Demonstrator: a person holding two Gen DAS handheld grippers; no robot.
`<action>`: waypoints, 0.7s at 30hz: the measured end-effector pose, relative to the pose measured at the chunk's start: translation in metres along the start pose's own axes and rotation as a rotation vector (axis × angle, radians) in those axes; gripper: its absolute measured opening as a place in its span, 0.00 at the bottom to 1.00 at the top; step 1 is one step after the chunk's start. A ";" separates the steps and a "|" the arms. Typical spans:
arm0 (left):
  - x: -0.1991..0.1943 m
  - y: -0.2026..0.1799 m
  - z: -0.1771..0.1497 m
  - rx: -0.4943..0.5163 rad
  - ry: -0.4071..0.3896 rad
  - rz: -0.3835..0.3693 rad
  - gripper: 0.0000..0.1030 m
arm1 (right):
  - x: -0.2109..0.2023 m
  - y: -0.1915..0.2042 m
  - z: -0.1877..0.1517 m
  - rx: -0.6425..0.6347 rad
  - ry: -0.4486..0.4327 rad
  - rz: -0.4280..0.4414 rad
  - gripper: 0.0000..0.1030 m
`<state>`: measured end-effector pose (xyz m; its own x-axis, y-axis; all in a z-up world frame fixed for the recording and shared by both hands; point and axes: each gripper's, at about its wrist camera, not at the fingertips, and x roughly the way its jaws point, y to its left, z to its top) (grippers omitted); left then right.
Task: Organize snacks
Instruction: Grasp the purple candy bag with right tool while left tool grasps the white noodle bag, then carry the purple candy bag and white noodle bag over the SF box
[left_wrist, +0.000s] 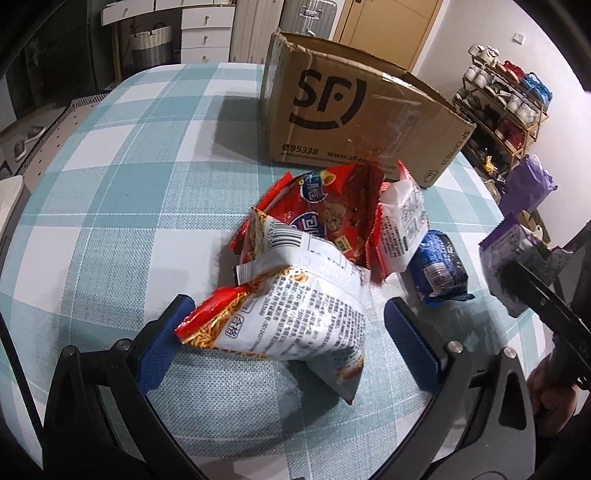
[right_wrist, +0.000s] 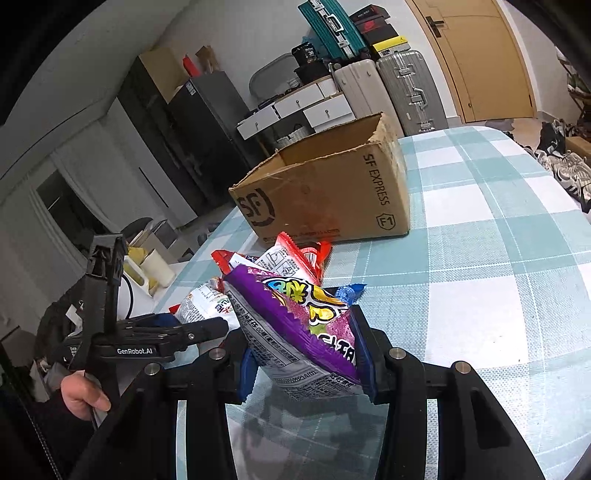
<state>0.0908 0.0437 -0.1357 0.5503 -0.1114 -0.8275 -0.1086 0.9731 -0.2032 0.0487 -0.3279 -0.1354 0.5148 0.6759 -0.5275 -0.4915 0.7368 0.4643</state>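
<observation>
Two grippers: both are at work over the checked table (left_wrist: 110, 155), one loaded and one not.
Cardboard box (left_wrist: 354, 110): largest thing on the table, at twelve o'clock in the left wrist view and about eleven o'clock from the right gripper. Its top is open; the right wrist view shows only bare inner wall near the rim, and the floor is hidden, so whether any snack is inside cannot be told.
Progress: judged early. Every packet in view is outside the box, so the sorting looks largely undone.
Noodle packet (left_wrist: 295, 310): white and red, crumpled, printed back upward, lying between the blue pads at the six o'clock end of the pile.
Red packet (left_wrist: 332, 218): glossy, puffed, leaning at twelve o'clock behind the noodle packet, near the box front.
White-and-red packet (left_wrist: 402, 229): stands just beside the red one, at its three o'clock.
Purple packet (right_wrist: 306, 332): bright purple foil with a serrated edge and grey printed back, tilted, lifted clear of the table.
Blue packet (left_wrist: 439, 266): small, dark, flat on the cloth at about two o'clock.
Left gripper (left_wrist: 291, 332): fingers spread wide either side of the noodle packet, not yet closed; the left pad seems to touch its corner.
Right gripper (right_wrist: 306, 363): fingers drawn narrow, pinching the purple packet's lower end.
</observation>
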 end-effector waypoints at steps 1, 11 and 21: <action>0.002 0.000 0.001 -0.001 0.002 0.003 0.98 | 0.000 -0.001 0.000 0.000 -0.001 0.001 0.43; 0.007 -0.008 0.001 0.025 0.016 0.021 0.76 | -0.005 -0.007 -0.001 0.016 -0.012 0.015 0.43; -0.003 0.002 -0.008 0.004 -0.010 -0.037 0.55 | -0.016 0.005 -0.002 0.015 -0.024 0.023 0.43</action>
<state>0.0817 0.0441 -0.1377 0.5618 -0.1459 -0.8143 -0.0847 0.9690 -0.2320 0.0368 -0.3350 -0.1262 0.5204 0.6926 -0.4995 -0.4925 0.7213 0.4870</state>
